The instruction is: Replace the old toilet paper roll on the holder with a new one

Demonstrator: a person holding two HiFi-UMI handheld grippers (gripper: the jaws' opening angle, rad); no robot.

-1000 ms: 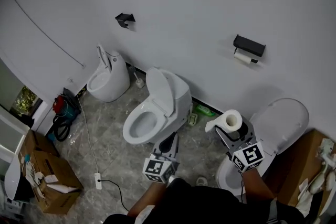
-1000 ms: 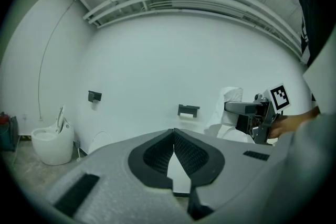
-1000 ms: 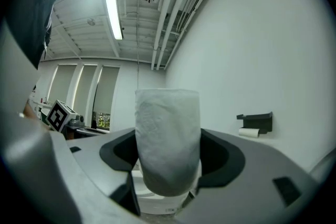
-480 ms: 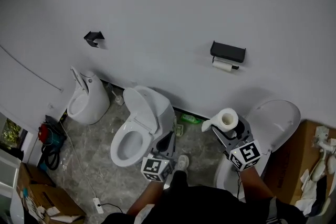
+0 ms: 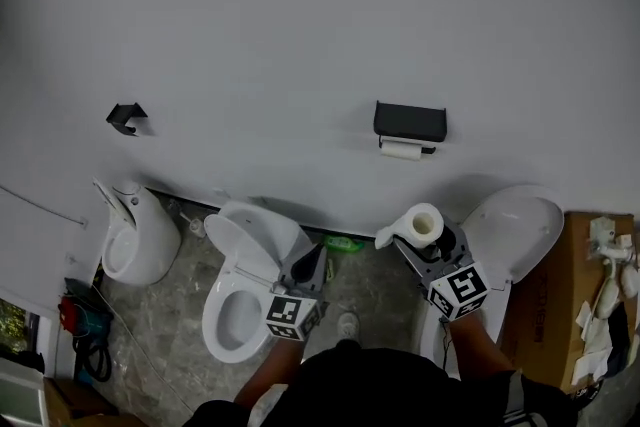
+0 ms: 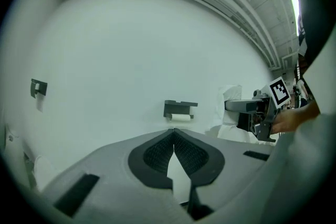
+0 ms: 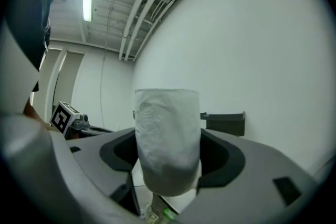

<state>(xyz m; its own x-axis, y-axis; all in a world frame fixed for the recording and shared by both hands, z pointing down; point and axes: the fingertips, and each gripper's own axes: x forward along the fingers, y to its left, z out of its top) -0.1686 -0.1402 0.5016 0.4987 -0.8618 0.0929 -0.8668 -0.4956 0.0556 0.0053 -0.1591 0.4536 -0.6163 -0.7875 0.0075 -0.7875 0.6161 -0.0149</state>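
A black holder [image 5: 410, 120] hangs on the white wall with the thin old roll [image 5: 402, 150] under it; the holder [image 6: 180, 107] and old roll [image 6: 181, 117] also show ahead in the left gripper view. My right gripper [image 5: 430, 245] is shut on a full new roll [image 5: 418, 225], held upright below the holder. In the right gripper view the new roll [image 7: 168, 139] fills the jaws, with the holder [image 7: 223, 122] partly hidden behind it. My left gripper [image 5: 310, 265] is shut and empty, lower left of the holder, over a toilet; its tips [image 6: 173, 131] meet.
Toilets stand along the wall: one [image 5: 245, 290] under my left gripper, one with a raised lid [image 5: 520, 235] at right, a small one [image 5: 135, 235] at left. A second black bracket [image 5: 125, 117] is on the wall. A cardboard box [image 5: 585, 305] sits far right.
The view has swung right and closer to the wall: the holder now sits near the middle, right above the new roll. Both grippers kept their states and moved toward the wall.
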